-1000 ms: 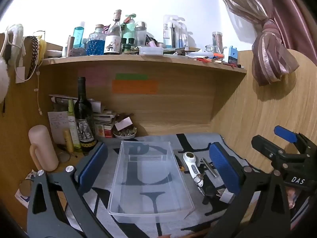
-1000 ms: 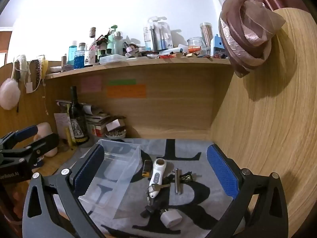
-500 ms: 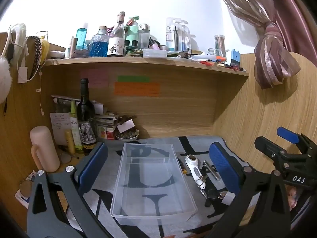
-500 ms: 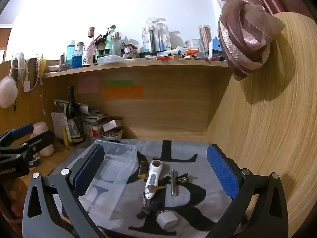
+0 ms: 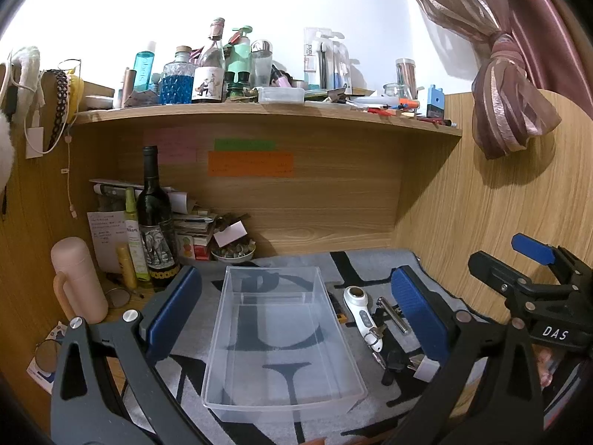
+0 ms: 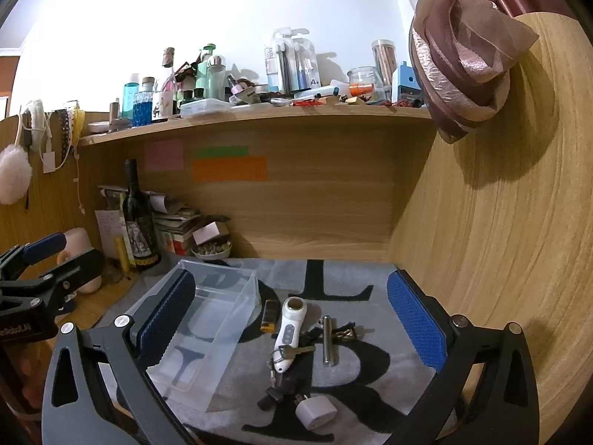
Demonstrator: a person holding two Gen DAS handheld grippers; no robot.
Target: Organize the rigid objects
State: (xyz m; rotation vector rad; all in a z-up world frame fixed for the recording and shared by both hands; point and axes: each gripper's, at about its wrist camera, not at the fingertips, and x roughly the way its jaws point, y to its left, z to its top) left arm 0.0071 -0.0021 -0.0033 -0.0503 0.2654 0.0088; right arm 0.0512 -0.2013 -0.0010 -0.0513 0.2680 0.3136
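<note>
Left wrist view looks down on a clear, thin-walled plastic bin point(image 5: 283, 337), rectangular with rounded corners and nothing in it, lying on a grey felt-like mat point(image 5: 370, 270) printed with large black letters that covers the counter point(image 5: 122, 367). The left claw point(image 5: 294, 313) hangs over the bin with its jaws wide apart, ribbed blue pads point(image 5: 172, 311) on dark angular arms flanking the bin's two long sides without touching it. Toward the mat's right edge, just beside the bin, lies a loose cluster: a white, smooth, wand-shaped device point(image 6: 287, 328) with a round head and a row of small buttons, a short brushed-metal cylinder point(image 6: 328, 339), a key point(image 6: 294, 350) resting across the wand's narrow end, a small black-and-yellow block point(image 6: 267, 315), what may be a dark metal clip point(image 6: 346, 332), too small to be sure, and a white cube-shaped plug adapter point(image 6: 315, 409) nearest the mat's front edge. From the right wrist view, the right claw point(image 6: 292, 324) is held level above this cluster, jaws spread and gripping nothing, its textured blue pads point(image 6: 415, 322) outside the pile. At the counter's back left corner a dark glass wine bottle point(image 5: 155, 222) stands upright beside a matte pink flask point(image 5: 76, 282).
</note>
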